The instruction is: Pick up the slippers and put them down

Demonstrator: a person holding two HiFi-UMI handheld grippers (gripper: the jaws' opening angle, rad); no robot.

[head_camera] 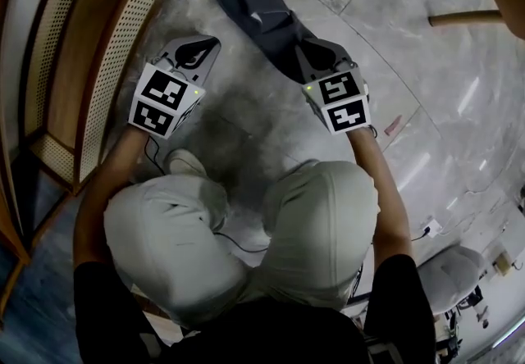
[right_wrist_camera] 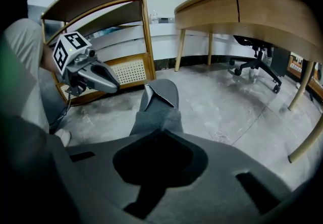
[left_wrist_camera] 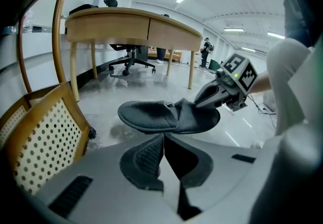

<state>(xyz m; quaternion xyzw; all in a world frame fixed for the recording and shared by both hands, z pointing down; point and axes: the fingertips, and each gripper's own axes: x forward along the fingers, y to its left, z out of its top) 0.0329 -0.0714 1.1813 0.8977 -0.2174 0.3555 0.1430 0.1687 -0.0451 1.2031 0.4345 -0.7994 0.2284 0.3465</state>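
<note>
Marble floor (head_camera: 394,43) spreads under everything. Right gripper (head_camera: 318,55) is clamped on the upper of the slipper (head_camera: 254,6), which hangs just off that floor. Left gripper (head_camera: 199,49) has its jaws together on nothing, beside the shelf (head_camera: 107,51). I'd judge this the put-down step: next, settle the sole flat, then let go.

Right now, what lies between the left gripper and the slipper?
Only bare floor shows between the left gripper and the slipper, as the head view shows.
</note>
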